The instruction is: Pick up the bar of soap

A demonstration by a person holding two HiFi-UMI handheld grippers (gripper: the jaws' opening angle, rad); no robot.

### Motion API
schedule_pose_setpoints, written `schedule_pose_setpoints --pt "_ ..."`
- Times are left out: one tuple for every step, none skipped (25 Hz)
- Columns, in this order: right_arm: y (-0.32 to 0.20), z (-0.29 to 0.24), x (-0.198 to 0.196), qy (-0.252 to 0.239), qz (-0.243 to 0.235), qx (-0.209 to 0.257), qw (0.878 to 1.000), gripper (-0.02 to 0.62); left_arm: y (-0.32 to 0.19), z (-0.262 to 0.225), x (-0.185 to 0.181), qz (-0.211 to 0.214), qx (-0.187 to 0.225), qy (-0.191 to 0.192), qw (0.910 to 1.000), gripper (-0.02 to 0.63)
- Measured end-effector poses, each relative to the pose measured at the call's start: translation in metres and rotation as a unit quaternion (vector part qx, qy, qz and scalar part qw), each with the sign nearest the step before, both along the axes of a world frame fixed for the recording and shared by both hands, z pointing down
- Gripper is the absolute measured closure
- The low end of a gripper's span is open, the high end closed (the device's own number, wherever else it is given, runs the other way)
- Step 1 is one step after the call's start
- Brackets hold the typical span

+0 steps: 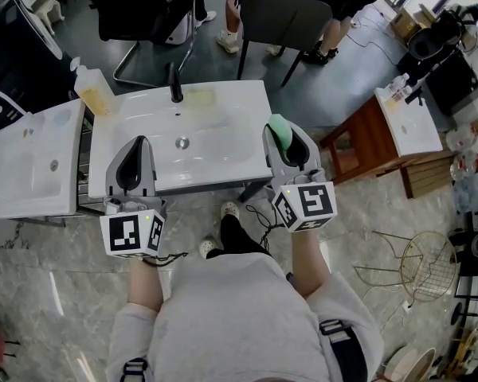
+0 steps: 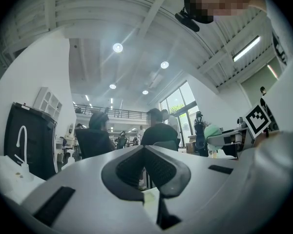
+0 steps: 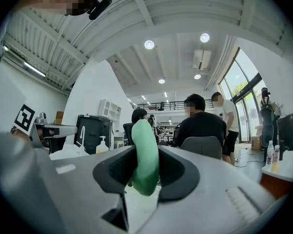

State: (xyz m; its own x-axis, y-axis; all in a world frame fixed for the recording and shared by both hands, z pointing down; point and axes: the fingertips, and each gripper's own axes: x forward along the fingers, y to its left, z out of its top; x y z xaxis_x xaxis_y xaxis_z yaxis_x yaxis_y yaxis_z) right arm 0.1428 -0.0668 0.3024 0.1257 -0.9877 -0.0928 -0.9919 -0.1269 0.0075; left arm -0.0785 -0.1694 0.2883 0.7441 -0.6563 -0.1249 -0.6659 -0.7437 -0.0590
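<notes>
- Bar of soap [image 3: 145,155]: pale green, smooth, rounded; it stands on edge, clamped between the jaws of your right gripper [image 1: 284,136], above the near right corner of the sink [image 1: 193,178].
- Your left gripper [image 2: 144,155]: jaws together, empty.

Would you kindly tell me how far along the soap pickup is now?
Done: the green bar of soap is clamped upright in the right gripper and appears lifted clear of the white sink. In hand: holding it level. Left: nothing obvious; the left gripper, jaws together, holds nothing.
</notes>
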Motion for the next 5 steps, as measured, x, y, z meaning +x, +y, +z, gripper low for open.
schedule_pose_setpoints --pt "0.0001 0.0001 0.0003 -0.001 0.0 0.0 1.0 0.468 0.0001 -0.0002 0.0005 0.001 0.0 -0.002 1.0 0.598" --pt "0.0002 0.0004 0.0005 -0.001 0.0 0.001 1.0 0.468 0.0001 -0.0001 0.0008 0.001 0.0 -0.002 1.0 0.598" --pt "0.0003 0.0008 0.0006 -0.002 0.0 0.001 1.0 0.468 0.0 0.0003 0.0008 0.001 0.0 -0.002 1.0 0.598" --pt "0.0004 0.0012 0.0007 -0.003 0.001 0.001 1.0 0.468 -0.0002 0.0007 0.0008 0.001 0.0 -0.001 1.0 0.598" --pt "0.0005 0.0017 0.0007 -0.003 0.001 0.001 1.0 0.468 -0.0003 0.001 0.0007 0.001 0.0 -0.001 1.0 0.598"
